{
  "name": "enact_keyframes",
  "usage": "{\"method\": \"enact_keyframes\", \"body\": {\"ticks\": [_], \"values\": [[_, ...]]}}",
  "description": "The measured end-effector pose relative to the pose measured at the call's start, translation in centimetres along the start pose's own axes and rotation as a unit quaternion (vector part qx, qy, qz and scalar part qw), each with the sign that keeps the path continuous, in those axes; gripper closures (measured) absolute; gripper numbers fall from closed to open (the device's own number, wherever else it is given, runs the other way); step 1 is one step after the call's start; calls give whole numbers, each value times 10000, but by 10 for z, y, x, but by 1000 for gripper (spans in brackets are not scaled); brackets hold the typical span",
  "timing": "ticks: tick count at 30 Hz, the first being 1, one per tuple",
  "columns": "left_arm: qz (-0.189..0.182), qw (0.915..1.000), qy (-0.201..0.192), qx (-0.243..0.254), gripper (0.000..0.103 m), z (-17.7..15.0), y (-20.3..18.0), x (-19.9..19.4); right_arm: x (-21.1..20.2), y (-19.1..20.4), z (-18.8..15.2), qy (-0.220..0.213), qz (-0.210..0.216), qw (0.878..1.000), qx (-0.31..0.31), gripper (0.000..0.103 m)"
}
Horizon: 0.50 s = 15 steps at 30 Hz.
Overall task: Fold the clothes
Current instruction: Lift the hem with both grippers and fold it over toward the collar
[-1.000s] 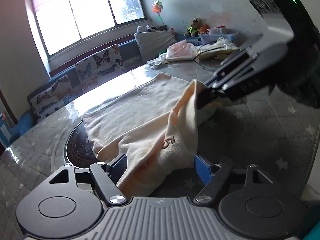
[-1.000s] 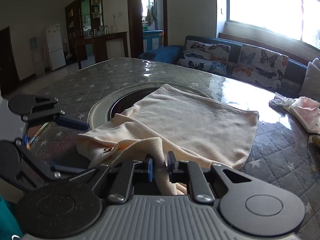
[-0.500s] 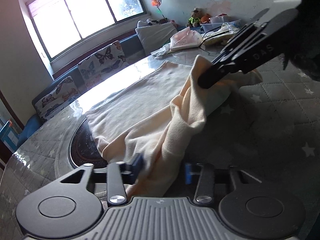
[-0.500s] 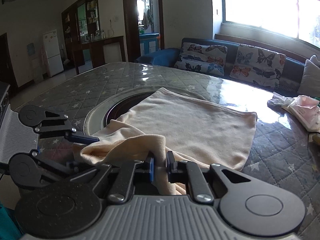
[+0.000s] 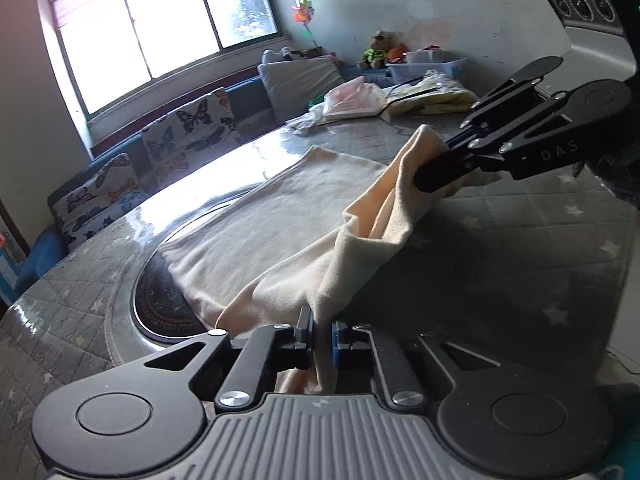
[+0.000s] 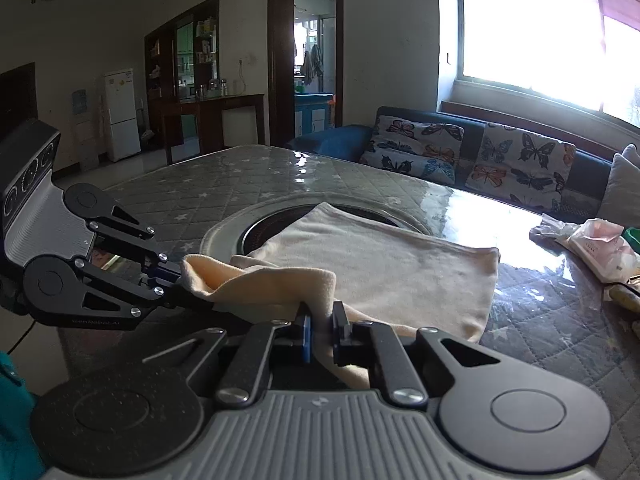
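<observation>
Cloth: the pale cream, soft knit garment (image 5: 304, 216) lies spread on your table, its far part flat and partly over a dark round inset; its near edge is lifted off the surface.
Left tongs: your left tongs (image 5: 319, 330) are pinched together on a bunched fold at the garment's near-left end; fabric runs up out of the pads and also hangs down behind them.
Right tongs: your right tongs (image 6: 320, 330) are clamped on the near-right end of the same lifted edge, cloth squeezed between the blue pad and the black one.
Between them: the raised edge stretches as a loose, sagging ridge from one pair of tongs to the other, above the table.
Table: the grey quilted, star-patterned table (image 5: 520, 248) under a glossy clear cover carries the garment near its middle.
Far right: a heap of pink and yellow folded clothes (image 5: 396, 96) sits well apart from your garment, at the table's far edge.
</observation>
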<state>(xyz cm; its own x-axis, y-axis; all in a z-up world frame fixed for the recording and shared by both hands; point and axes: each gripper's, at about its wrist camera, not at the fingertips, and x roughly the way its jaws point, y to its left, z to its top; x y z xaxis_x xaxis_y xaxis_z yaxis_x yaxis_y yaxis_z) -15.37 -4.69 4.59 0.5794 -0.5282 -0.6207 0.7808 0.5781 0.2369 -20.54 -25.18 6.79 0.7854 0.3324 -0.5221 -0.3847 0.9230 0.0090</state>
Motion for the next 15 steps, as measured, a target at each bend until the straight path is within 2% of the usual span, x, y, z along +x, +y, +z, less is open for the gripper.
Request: {"method": "enact_keyframes", "body": {"ticks": [2,9,15], "values": [[-156,9999,12,-9,94,0,-1,-10,-14,5,-1,4,67,10000,-32,95],[-332,9993,67,-134,94,10,12,-21,-48,25,0,156,288,9993,-153,95],[-484,9985,114,-241,94,19,23,-29,-37,18,26,29,203,9995,-245,95]]}}
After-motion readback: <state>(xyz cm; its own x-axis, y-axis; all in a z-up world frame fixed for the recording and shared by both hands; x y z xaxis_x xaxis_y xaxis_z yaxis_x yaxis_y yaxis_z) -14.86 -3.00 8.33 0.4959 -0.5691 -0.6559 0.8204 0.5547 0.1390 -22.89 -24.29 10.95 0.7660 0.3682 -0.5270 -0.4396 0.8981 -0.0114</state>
